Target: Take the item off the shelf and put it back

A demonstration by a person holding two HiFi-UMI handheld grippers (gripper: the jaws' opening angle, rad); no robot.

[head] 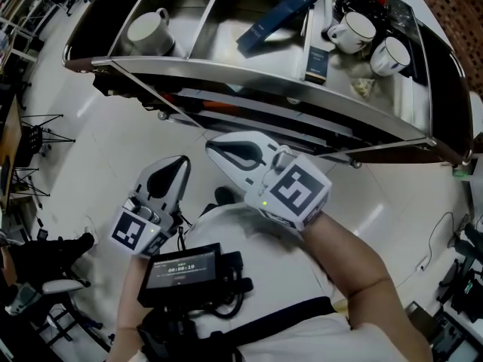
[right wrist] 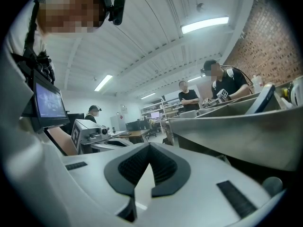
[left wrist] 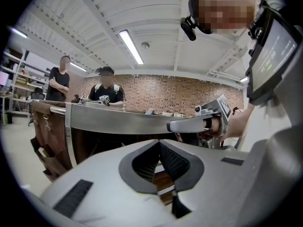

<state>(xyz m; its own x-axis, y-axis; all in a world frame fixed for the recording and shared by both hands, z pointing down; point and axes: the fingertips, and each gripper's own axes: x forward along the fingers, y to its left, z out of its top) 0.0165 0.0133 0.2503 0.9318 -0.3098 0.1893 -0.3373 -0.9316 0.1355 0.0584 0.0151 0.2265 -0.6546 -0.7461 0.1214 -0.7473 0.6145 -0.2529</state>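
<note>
Steel shelf (head: 249,78) fills the top of the head view. On its top tray, a dark blue box (head: 275,23) lies in the middle compartment, long axis diagonal, near end lower-left, far end upper-right by the divider. A white mug (head: 151,30) sits in the left compartment and a second box (head: 317,59) stands at the divider. The task names no item; my guess is the blue box. The right gripper (head: 219,148) is short of the front rail and clear of it, with the box ahead and slightly right. The left gripper (head: 179,164) is lower-left and further back, lined up more with the mug. So the right is nearer.

Left gripper view: pads meet at the tips, closed on nothing. The shelf rail runs across ahead, well apart.

Right gripper view: jaws also closed, nothing between them. The tray wall is ahead-right and above the tips, contents mostly hidden behind it.

Judgement: the right needs to open, rise over the rail, then turn its jaws across the box's short side.
</note>
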